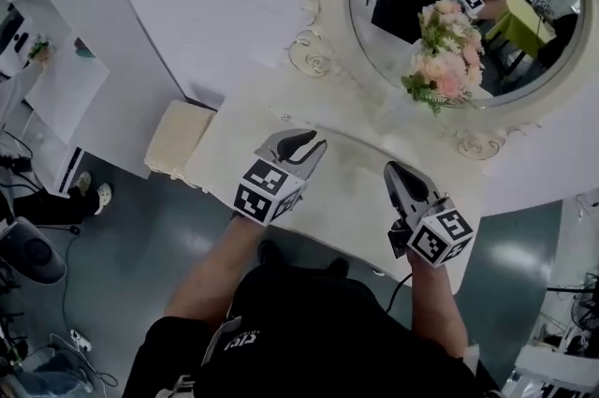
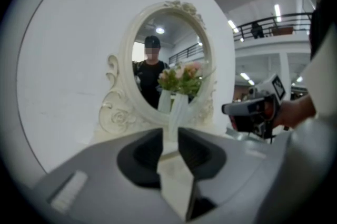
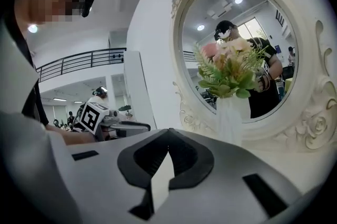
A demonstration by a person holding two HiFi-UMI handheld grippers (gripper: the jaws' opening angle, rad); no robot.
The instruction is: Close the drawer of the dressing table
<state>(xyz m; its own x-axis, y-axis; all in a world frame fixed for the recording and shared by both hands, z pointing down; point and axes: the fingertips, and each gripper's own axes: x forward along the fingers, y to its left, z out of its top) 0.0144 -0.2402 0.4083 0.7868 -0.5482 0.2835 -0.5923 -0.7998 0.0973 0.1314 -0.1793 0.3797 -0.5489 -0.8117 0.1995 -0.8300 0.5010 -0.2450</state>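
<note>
1. The dressing table (image 1: 356, 199) stands against the white wall. Its oval mirror (image 1: 393, 59) rises at the back, and a bunch of flowers (image 1: 440, 59) stands in a pale vase (image 3: 229, 117) in front of the glass.
2. The drawer shows in no view. It would sit in the table's front, and the person's arms and body cover most of that edge from above. Nothing juts out along the part of the edge that can be seen, so I cannot tell whether it is closed.
3. The left gripper (image 1: 314, 141) hangs over the left part of the tabletop and points toward the mirror. Its jaws stand a little apart with nothing between them — the vase shows through the gap.
4. The right gripper (image 1: 393, 169) hangs over the right part, also aimed at the mirror. Its jaw tips are pressed together and hold nothing.
5. Both tools are above the top and touch nothing, so neither is on the drawer — they look parked clear of the table front, not placed to push.
6. A cream stool (image 1: 178, 139) stands just beside the table's left end, out of the way.
</note>
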